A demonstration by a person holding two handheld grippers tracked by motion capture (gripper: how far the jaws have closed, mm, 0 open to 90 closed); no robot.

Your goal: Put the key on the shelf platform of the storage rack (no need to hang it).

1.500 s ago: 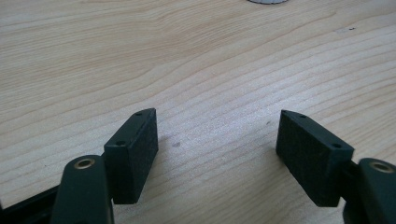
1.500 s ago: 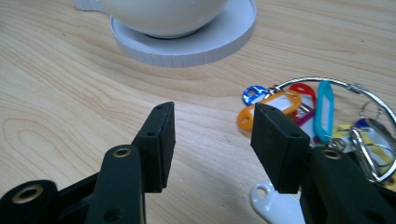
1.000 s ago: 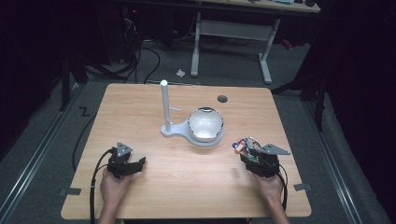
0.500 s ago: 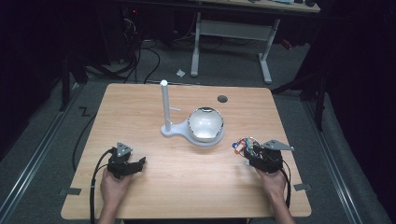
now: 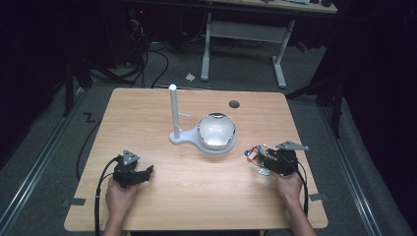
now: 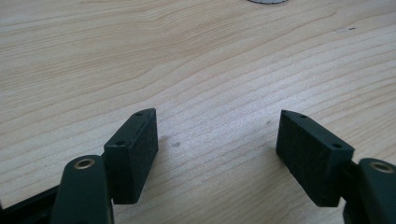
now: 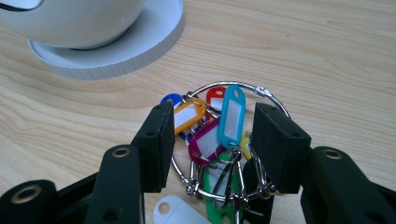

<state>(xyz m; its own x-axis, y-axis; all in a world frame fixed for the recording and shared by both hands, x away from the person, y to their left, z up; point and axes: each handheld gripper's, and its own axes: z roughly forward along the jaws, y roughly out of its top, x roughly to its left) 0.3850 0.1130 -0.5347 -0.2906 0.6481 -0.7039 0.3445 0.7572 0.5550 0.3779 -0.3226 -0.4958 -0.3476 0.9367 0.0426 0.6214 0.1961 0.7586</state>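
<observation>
The right tongs (image 7: 212,144) stand wide apart over a bunch of coloured plastic key tags on a large steel ring (image 7: 219,135). The tags lie between the two black pads, and neither pad appears to press on them yet, so nothing is gripped. In the high view the bunch (image 5: 256,155) lies on the pale wooden bench (image 5: 196,196) at the right tongs' (image 5: 263,160) tips.

To take the bunch well, I would bring the pads down until they straddle the thin wire of the ring or a stack of tags, not one loose tag, which would likely slip or swing. Closing squarely on the turquoise and magenta tags near the middle looks like the surest hold.

Ahead of the right tongs stands a white stand with a round base, a glossy white bowl and an upright white peg (image 5: 173,110); the base's rim (image 7: 154,44) is near the ring, so a forward push could knock it. To the side away from the stand the bench is bare and gives room.

The left tongs (image 6: 217,140) are open with nothing between them, resting low over bare wood, well apart from the bunch, near the bench's front edge (image 5: 140,172).
</observation>
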